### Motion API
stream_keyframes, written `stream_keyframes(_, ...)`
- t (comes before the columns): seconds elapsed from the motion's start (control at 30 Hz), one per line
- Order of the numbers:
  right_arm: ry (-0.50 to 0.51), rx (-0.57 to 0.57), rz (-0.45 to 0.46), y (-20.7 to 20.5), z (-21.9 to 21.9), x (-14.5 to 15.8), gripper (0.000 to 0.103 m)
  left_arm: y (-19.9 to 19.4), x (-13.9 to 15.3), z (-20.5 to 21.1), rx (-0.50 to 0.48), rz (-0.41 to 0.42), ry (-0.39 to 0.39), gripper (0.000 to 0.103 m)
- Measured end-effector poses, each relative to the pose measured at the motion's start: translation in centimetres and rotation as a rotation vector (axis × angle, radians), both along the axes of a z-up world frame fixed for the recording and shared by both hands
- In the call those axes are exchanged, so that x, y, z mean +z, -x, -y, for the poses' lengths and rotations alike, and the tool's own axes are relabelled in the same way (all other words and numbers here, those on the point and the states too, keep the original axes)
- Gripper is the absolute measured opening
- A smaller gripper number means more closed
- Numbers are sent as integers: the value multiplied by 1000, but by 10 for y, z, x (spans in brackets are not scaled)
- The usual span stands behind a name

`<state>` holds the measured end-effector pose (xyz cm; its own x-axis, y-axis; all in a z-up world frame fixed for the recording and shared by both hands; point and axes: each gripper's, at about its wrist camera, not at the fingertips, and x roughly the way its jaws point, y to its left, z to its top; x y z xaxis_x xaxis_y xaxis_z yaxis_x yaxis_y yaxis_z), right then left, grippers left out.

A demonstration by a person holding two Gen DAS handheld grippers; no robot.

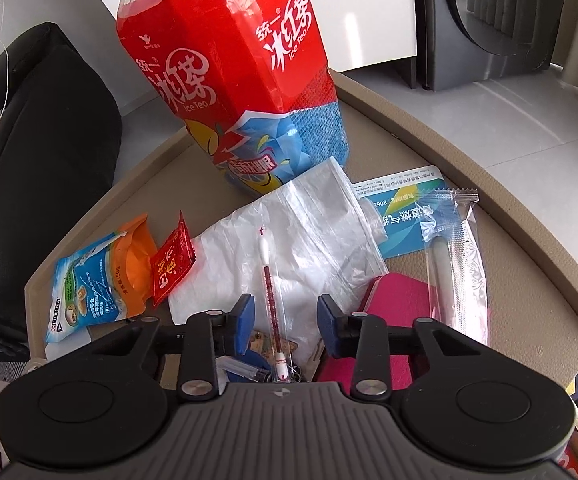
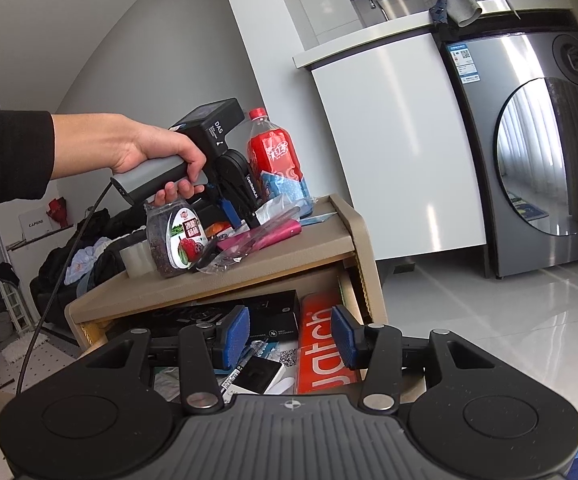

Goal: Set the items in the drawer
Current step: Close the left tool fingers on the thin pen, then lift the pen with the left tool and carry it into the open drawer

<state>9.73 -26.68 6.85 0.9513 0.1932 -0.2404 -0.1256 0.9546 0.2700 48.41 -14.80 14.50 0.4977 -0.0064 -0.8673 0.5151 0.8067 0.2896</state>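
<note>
The left gripper (image 1: 285,320) is hanging low over the beige cabinet top (image 1: 529,240), its blue pads (image 1: 245,322) standing apart with nothing clamped; a thin swab in a clear sleeve (image 1: 269,280) is lying straight between them on a crumpled white plastic bag (image 1: 301,240). Just right of the pads a pink case (image 1: 401,296) is lying flat, and beside it a long clear packet (image 1: 457,264) is overlapping a blue card (image 1: 405,216). To the left a small red sachet (image 1: 171,264) is leaning against a blue-and-orange pet-food pouch (image 1: 97,280). Behind them all a large red ice tea bottle (image 1: 229,80) is standing upright near the far rim. In the right wrist view the right gripper (image 2: 291,338) is hovering over the open drawer (image 2: 353,280), its fingers also spread and empty; below it an orange box (image 2: 321,352) and dark boxes (image 2: 265,312) are lying inside, though the smaller things there are hard to make out. Farther off, a hand (image 2: 145,152) is holding the left gripper's handle above the cabinet top, next to a jar (image 2: 177,240) with a fruit label. A grey washing machine (image 2: 537,140) is standing well beyond.
</note>
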Motion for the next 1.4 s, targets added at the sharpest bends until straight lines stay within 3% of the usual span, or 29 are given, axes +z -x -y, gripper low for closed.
stream_keyframes(0.1, 0, -2, -1, 0, 0, 0, 50, 1, -2, 2, 0, 5, -21, 15)
stream_keyframes(0.33, -1, 1, 0, 2, 0, 1, 50, 4, 1, 2, 2, 43, -25, 8)
stream_keyframes(1.13, 49, 17, -26, 5, -14, 3, 58, 46, 50, -6, -48, 146, 71, 6)
stream_keyframes(1.4, 105, 31, -29, 9, -28, 3, 62, 79, 72, -13, -90, 210, 157, 6)
